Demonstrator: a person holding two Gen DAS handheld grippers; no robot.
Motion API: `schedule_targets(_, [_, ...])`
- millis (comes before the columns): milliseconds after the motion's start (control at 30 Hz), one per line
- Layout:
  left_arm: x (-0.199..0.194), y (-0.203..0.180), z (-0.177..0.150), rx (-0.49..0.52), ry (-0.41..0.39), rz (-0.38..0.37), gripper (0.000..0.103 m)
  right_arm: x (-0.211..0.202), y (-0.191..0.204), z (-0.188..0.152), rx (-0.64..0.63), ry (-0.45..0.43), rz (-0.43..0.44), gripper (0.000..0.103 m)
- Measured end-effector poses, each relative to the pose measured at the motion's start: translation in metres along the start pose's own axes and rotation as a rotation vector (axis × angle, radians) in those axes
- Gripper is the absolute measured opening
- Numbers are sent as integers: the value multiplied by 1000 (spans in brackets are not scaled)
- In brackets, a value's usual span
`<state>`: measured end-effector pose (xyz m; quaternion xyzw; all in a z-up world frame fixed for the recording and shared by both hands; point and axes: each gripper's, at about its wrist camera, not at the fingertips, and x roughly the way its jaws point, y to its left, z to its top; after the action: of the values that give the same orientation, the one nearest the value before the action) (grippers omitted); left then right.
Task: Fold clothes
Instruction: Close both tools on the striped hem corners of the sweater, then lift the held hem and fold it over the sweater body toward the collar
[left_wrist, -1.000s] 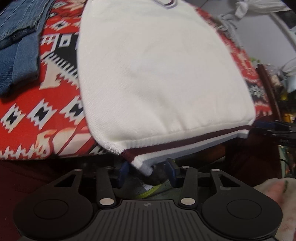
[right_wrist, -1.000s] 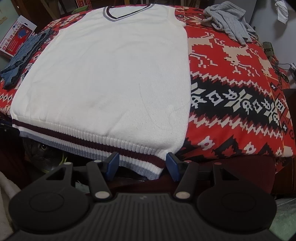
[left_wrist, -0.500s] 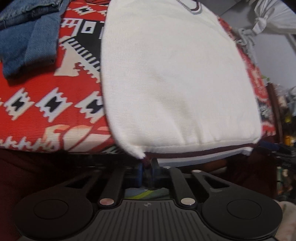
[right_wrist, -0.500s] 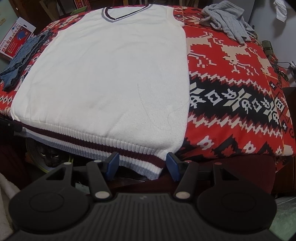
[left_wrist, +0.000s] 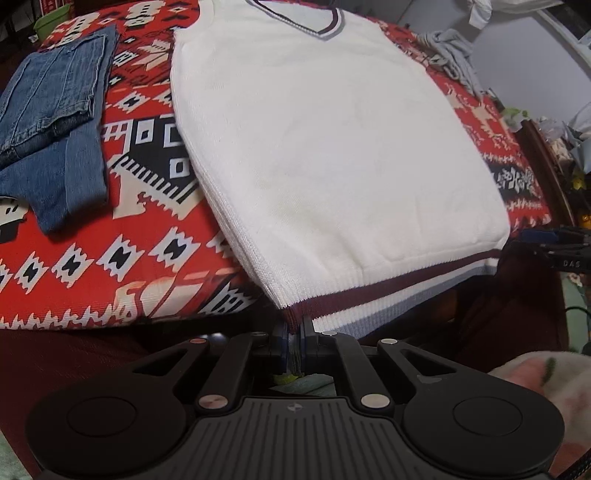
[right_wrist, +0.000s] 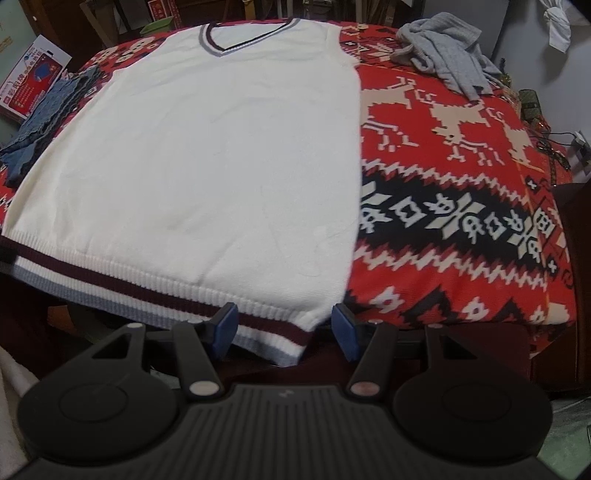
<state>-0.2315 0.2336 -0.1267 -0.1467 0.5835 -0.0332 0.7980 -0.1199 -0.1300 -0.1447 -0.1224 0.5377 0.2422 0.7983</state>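
The white knitted V-neck vest (left_wrist: 332, 147) lies flat on the red patterned blanket (right_wrist: 461, 221). The left gripper (left_wrist: 294, 345) pinches its hem corner at 12 o'clock; the right gripper (right_wrist: 284, 334) gapes, straddling the other corner.

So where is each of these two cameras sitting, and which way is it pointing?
Left wrist: on the left gripper, looking across the bed over the white vest; its fingers are shut on the vest's near left hem corner.
Right wrist: on the right gripper, at the near right hem corner of the vest, fingers open on either side of it.
Both show the vest, red blanket, jeans and grey garment.
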Motion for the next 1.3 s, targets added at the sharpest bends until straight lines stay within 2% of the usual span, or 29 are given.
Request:
schedule_targets(167, [-2, 3, 3, -21, 1, -22, 6, 1, -21, -6, 43, 16, 10, 55])
schedule_targets(333, [-1, 5, 5, -41, 7, -31, 6, 20, -32, -9, 125, 51, 108, 55])
schedule_targets(567, [2, 5, 5, -41, 14, -24, 6, 55, -33, -10, 120, 110, 154, 55])
schedule_targets(733, [4, 6, 6, -56, 25, -23, 6, 69, -35, -12, 122, 124, 236, 54])
schedule_targets(767, [5, 7, 7, -59, 28, -22, 6, 71, -35, -12, 121, 129, 252, 45])
schedule_targets(800, [6, 7, 7, -62, 30, -22, 6, 73, -36, -12, 121, 135, 269, 28])
schedule_targets(833, [6, 8, 7, -64, 32, -22, 6, 75, -37, -13, 126, 145, 281, 20])
schedule_targets(867, [7, 8, 7, -67, 35, -21, 6, 76, -39, -13, 131, 156, 293, 15])
schedule_targets(1100, [9, 9, 6, -71, 32, -15, 6, 58, -40, -13, 145, 143, 353, 9])
schedule_targets(1300, [12, 13, 1, -91, 31, -4, 6, 33, -60, -12, 261, 78, 409, 7])
